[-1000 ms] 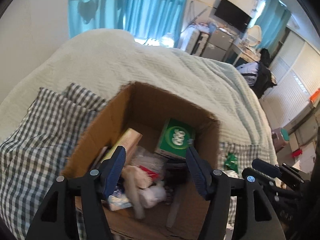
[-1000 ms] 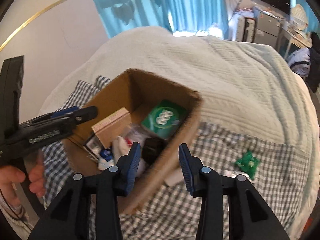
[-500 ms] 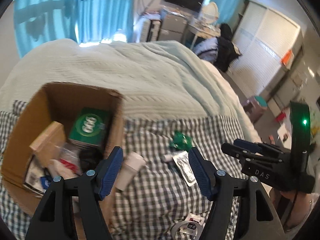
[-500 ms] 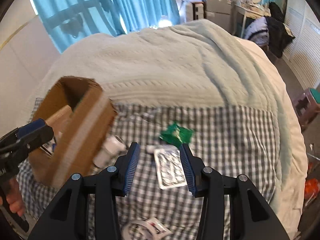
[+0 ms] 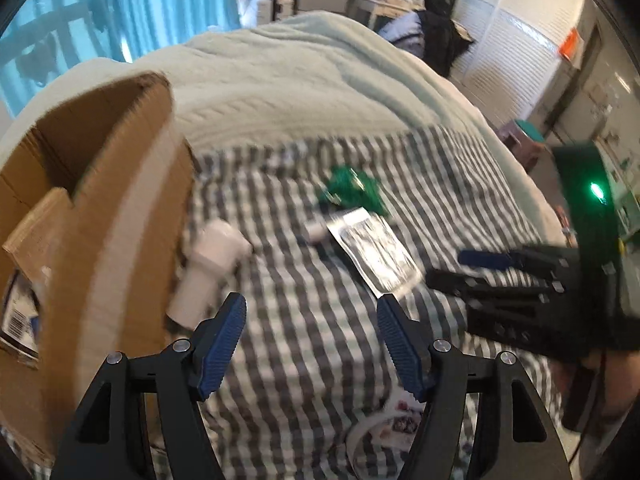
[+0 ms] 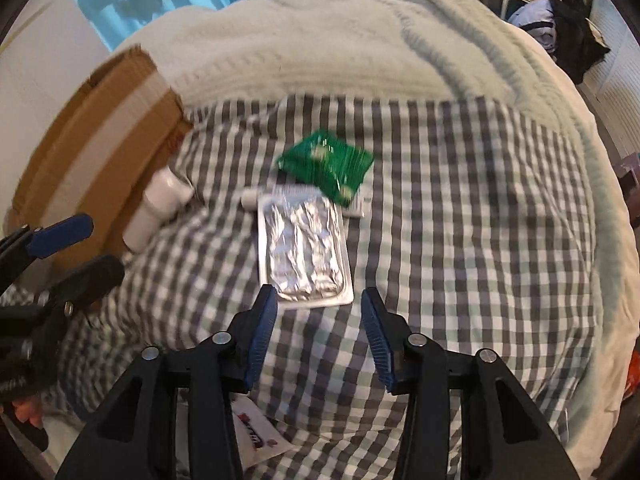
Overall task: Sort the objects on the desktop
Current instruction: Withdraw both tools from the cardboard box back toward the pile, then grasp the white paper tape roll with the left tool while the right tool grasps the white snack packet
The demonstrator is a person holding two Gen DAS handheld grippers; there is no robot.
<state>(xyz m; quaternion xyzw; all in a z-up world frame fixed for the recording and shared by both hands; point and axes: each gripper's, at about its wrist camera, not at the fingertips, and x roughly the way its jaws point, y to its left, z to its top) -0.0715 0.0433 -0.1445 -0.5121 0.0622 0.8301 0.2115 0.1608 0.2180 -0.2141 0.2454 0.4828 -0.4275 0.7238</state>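
Four loose things lie on the checked cloth (image 6: 460,208) spread over the bed: one white bottle (image 6: 156,208), one green packet (image 6: 328,164), one silver foil pack (image 6: 304,252) and one small white tube (image 6: 250,199). The bottle lies on its side against the outer wall of the single cardboard box (image 6: 96,152), which stands at the left of the cloth. The green packet sits just beyond the foil pack and overlaps its far corner; the tube's cap end pokes out at the foil pack's far left corner, the rest of it hidden. One printed paper wrapper (image 6: 256,436) lies at the near edge, partly hidden behind the right tongs' frame. In the left wrist view the box (image 5: 120,208) shows a barcoded item (image 5: 18,316) inside; motion blur makes it hard to say what else it holds.

Both pairs of tongs point steeply down at the cloth. The right tongs (image 6: 319,312) hang just short of the near edge of the foil pack, jaws parted about halfway and having just been opening, with only cloth between them. The left tongs (image 5: 312,312) stand wider apart and hold nothing, placed over bare cloth between the bottle (image 5: 208,268) and the foil pack (image 5: 372,252). Seen from the left, the right tongs (image 5: 460,268) reach in from the right side; a hand (image 5: 616,384) grips their handle.
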